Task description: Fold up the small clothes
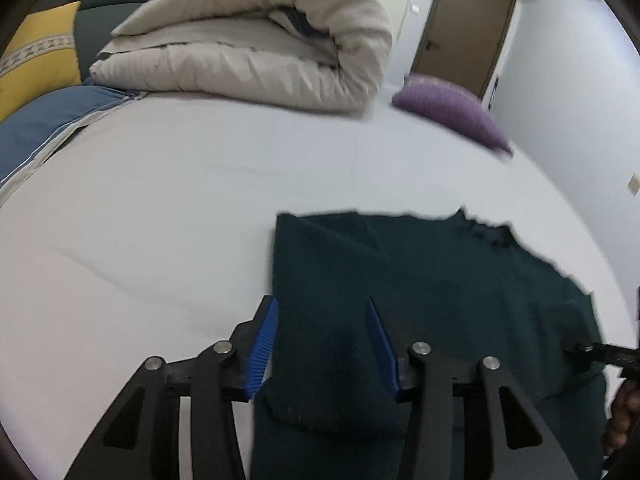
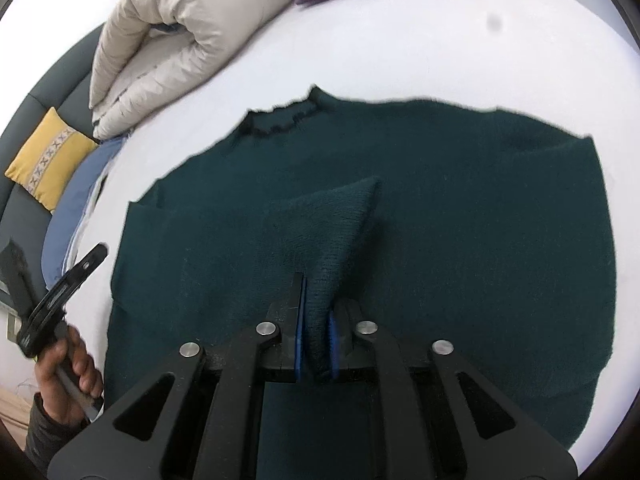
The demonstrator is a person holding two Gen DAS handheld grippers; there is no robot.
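Observation:
A dark green knitted sweater (image 2: 440, 208) lies spread on the white bed sheet (image 2: 400, 40), its collar (image 2: 280, 122) pointing to the far left. My right gripper (image 2: 318, 312) is shut on a pinched fold of the sweater and lifts it into a ridge (image 2: 340, 216). In the left wrist view, my left gripper (image 1: 322, 322) is open over the sweater's left edge (image 1: 400, 280), its blue pads (image 1: 264, 344) astride the fabric. The left gripper also shows in the right wrist view (image 2: 64, 284), held by a hand.
A rolled beige duvet (image 1: 256, 36) lies at the far side of the bed. A purple cushion (image 1: 452, 112) sits at the far right, a blue pillow (image 1: 44, 124) and a yellow cushion (image 1: 36, 60) at the left. A door (image 1: 464, 20) stands beyond.

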